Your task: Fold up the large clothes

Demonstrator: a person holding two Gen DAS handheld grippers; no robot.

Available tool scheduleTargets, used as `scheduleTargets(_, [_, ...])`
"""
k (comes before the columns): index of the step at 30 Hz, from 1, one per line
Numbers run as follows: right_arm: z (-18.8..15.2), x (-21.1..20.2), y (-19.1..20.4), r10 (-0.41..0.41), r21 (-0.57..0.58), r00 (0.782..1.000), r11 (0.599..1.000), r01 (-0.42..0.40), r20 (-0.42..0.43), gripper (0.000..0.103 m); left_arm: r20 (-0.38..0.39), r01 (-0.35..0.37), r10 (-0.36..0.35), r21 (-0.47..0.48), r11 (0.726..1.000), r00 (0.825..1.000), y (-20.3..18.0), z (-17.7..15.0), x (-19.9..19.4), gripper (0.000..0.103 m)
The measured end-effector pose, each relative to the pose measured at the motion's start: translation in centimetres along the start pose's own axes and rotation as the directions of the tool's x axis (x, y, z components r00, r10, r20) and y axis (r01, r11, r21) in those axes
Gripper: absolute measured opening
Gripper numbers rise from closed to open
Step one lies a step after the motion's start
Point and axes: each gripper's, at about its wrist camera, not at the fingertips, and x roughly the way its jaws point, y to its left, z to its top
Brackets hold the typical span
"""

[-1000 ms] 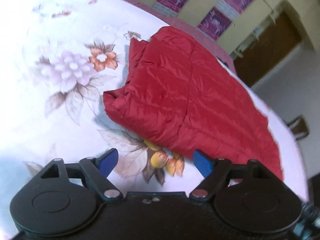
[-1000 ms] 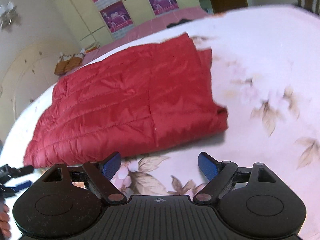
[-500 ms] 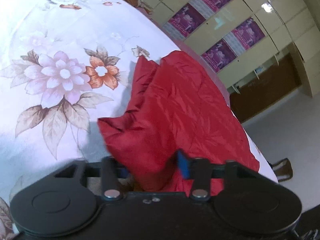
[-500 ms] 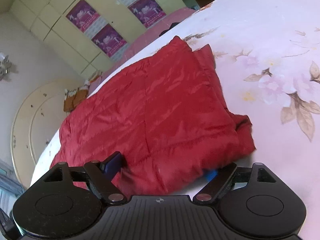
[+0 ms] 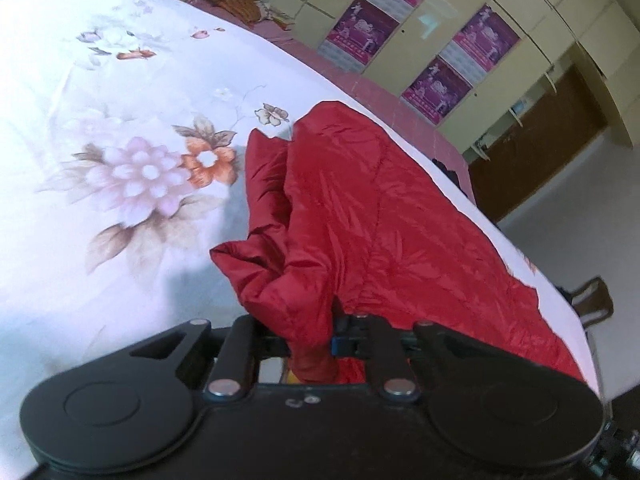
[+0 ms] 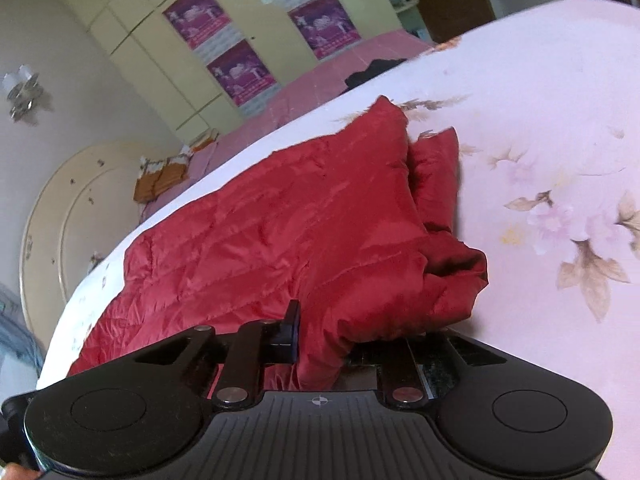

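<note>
Left wrist view: my left gripper (image 5: pixel 310 344) and right gripper (image 6: pixel 320 336) each clench the red jacket (image 5: pixel 380 216) hem at 6 o'clock; next, I judge, carry it toward 12 o'clock.

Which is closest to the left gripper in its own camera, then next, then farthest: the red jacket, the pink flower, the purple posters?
1. Red jacket: pinched in the left gripper.
2. Pink flower: on the sheet, left.
3. Purple posters: on the far cupboards, upper right.

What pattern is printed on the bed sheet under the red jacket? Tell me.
White bed sheet with pink and orange flowers and brownish leaves; clearest in the left wrist view.
</note>
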Motion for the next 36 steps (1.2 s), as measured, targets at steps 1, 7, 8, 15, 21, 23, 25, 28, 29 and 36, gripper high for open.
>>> scheduleTargets(1, [-0.6, -0.6, 0.0, -0.001, -0.006, 1.000, 1.000, 0.001, -0.005, 0.018, -0.004, 0.001, -0.001, 0.007, 1.000, 1.000, 0.3, -0.5, -0.9, 0.014])
scheduleTargets(7, [-5.6, -5.1, -0.2, -0.013, -0.026, 0.999, 1.000, 0.012, -0.036, 0.018, -0.021, 0.014, -0.013, 0.063, 0.998, 1.000, 1.9, -4.4, -6.2, 0.014])
scheduleTargets(8, [-6.5, -5.9, -0.2, -0.014, -0.025, 0.999, 1.000, 0.013, -0.041, 0.018, -0.022, 0.015, -0.013, 0.076, 0.997, 1.000, 2.2, -5.2, -7.2, 0.014])
scheduleTargets(15, [-11.3, -10.6, -0.2, -0.022, -0.036, 0.998, 0.999, 0.020, -0.065, 0.018, -0.042, 0.018, -0.014, 0.109, 0.994, 0.999, 4.1, -9.4, -11.5, 0.014])
scheduleTargets(21, [-13.3, -12.9, -0.6, -0.021, -0.014, 0.997, 1.000, 0.020, -0.073, 0.018, -0.065, 0.034, -0.026, 0.128, 0.991, 0.998, 5.1, -11.9, -14.5, 0.014])
scheduleTargets(23, [-13.6, -13.2, -1.0, -0.019, -0.002, 0.997, 1.000, 0.019, -0.080, 0.018, -0.072, 0.039, -0.029, 0.131, 0.991, 0.997, 5.3, -12.4, -15.1, 0.014])
scheduleTargets(25, [-13.8, -13.2, -1.1, -0.020, 0.004, 0.996, 1.000, 0.021, -0.086, 0.018, -0.077, 0.037, -0.026, 0.137, 0.990, 0.997, 5.6, -12.8, -15.3, 0.015])
scheduleTargets(28, [-12.9, -12.1, -1.1, -0.029, 0.004, 0.996, 1.000, 0.029, -0.087, 0.019, -0.087, 0.028, -0.016, 0.147, 0.989, 0.996, 5.6, -12.7, -14.9, 0.017])
scheduleTargets(29, [-12.7, -11.9, -1.0, -0.036, 0.004, 0.996, 0.999, 0.037, -0.086, 0.025, -0.089, 0.022, -0.008, 0.149, 0.989, 0.996, 5.5, -12.6, -14.7, 0.019])
scheduleTargets(36, [-12.4, -14.1, -0.6, -0.149, -0.078, 0.988, 0.986, 0.147, -0.027, 0.062, -0.106, -0.003, 0.016, 0.118, 0.993, 0.994, 5.9, -12.6, -13.7, 0.045])
